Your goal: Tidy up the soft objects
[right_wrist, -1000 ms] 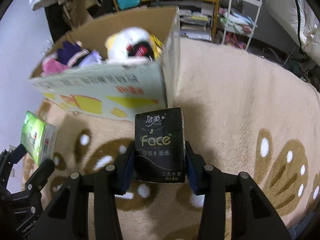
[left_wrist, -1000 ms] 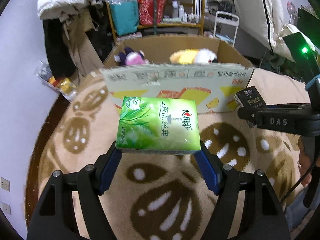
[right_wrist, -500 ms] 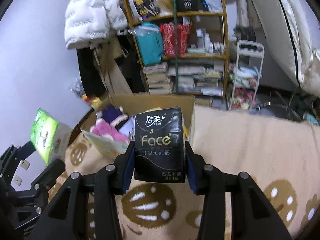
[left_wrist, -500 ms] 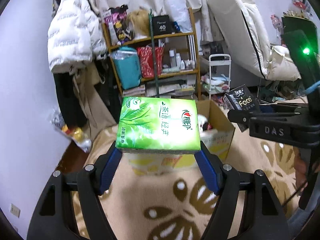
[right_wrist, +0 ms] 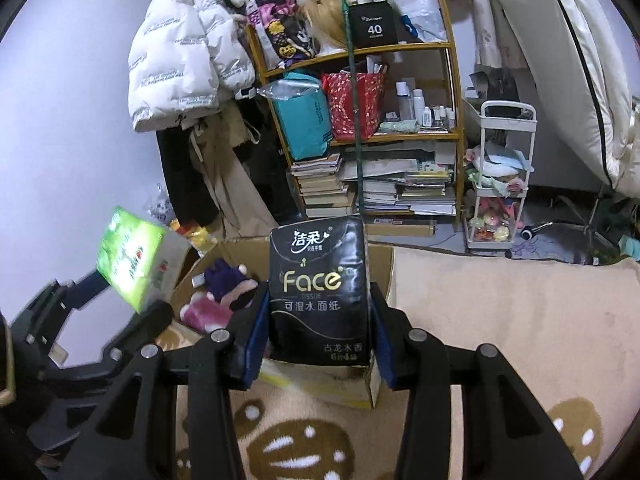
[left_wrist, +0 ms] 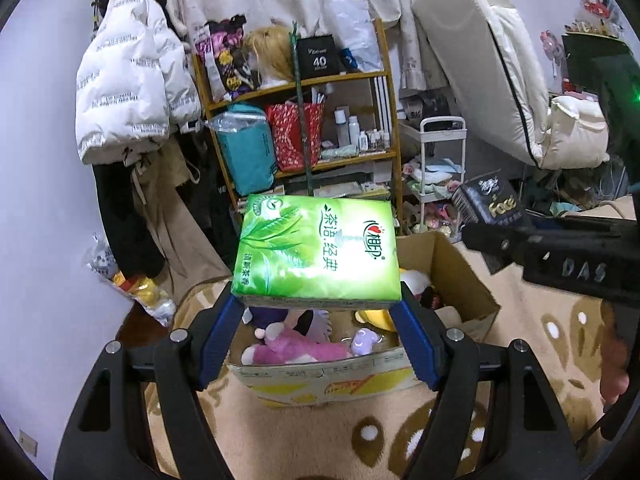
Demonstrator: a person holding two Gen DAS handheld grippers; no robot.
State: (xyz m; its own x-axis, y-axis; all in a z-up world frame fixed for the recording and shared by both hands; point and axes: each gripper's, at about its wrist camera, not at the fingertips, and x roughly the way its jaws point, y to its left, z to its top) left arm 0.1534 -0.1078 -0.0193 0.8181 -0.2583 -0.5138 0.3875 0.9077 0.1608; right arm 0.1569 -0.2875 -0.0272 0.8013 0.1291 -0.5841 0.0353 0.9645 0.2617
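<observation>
My left gripper [left_wrist: 318, 314] is shut on a green tissue pack [left_wrist: 318, 252] and holds it in the air over the near side of an open cardboard box [left_wrist: 464, 276]. My right gripper [right_wrist: 318, 332] is shut on a black "Face" tissue pack [right_wrist: 318, 292], also held above the box [right_wrist: 382, 268]. The box holds soft toys: a pink plush [left_wrist: 296, 350], a purple one [right_wrist: 224, 280] and a yellow one [left_wrist: 376, 318]. The green pack also shows at the left of the right wrist view [right_wrist: 128, 264]; the black pack shows at the right of the left wrist view [left_wrist: 492, 204].
The box stands on a beige rug with brown flower shapes [left_wrist: 400, 436]. Behind it is a wooden shelf [right_wrist: 360, 136] crowded with bags, bottles and books, a white jacket [left_wrist: 124, 92] hanging on the left, a white trolley [right_wrist: 500, 184] and a leaning mattress [left_wrist: 500, 64].
Both grippers have risen with their tissue packs. The view went from looking at the box's front wall to looking down into it from above, with the shelf now in full view.
</observation>
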